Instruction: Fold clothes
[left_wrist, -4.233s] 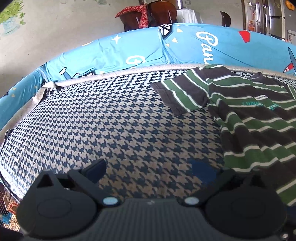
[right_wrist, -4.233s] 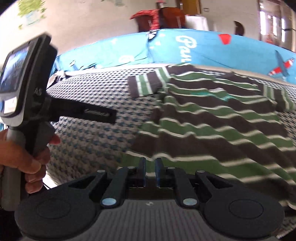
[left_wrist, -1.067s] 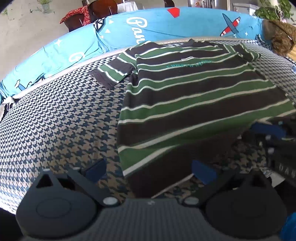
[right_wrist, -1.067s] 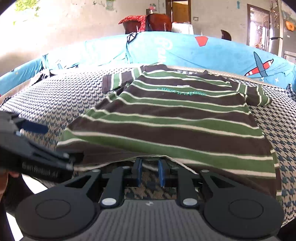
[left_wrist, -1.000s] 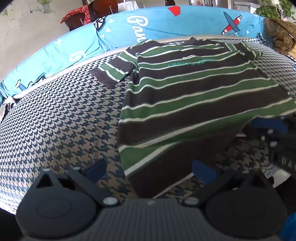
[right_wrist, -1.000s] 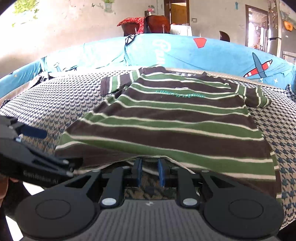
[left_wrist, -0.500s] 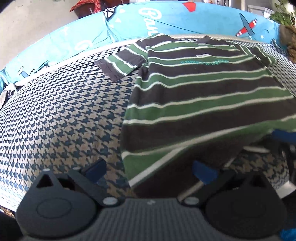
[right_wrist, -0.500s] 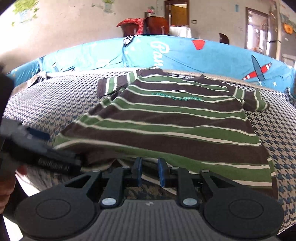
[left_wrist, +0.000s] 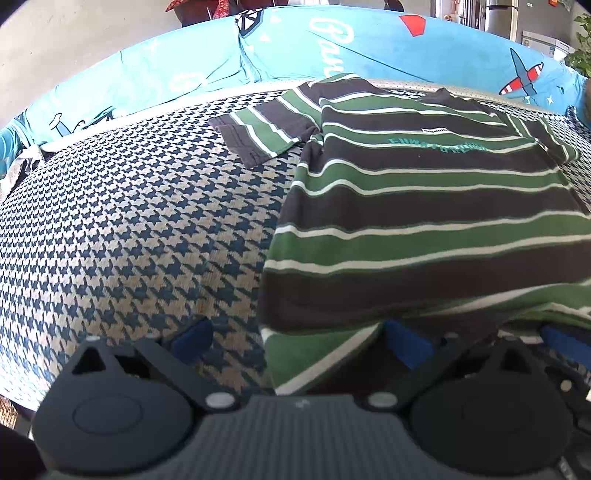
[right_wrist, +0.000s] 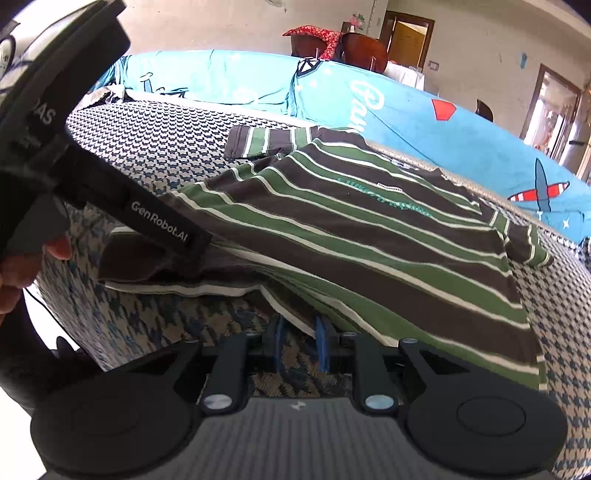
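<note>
Both hands have drifted along the near hem of the striped shirt over the last second, and each wrist has rolled, so the room now sits tilted in the right wrist view. Between the wide-spread fingers of the left gripper lies the shirt's near corner, green and white hem cloth filling the right half of the gap; its blue pads stand clear of the fabric on the left side, so nothing is pinched there yet. Earlier that corner lay more towards the middle of the gap and farther ahead.

Nearly together, the fingers of the right gripper have the shirt's hem running between them, and the cloth lifts in a shallow tent just ahead of the tips, which suggests a grip on the hem, unchanged from the earlier frames.

Outward from both sets of fingers, the shirt spreads flat across the houndstooth cover, collar and printed chest line at the far end, one sleeve splayed to the left. Beyond that runs the blue printed cushion.

My reading: one hem point is secured and the other corner is lined up, so the left pinch comes next, then carrying the hem towards the collar.
</note>
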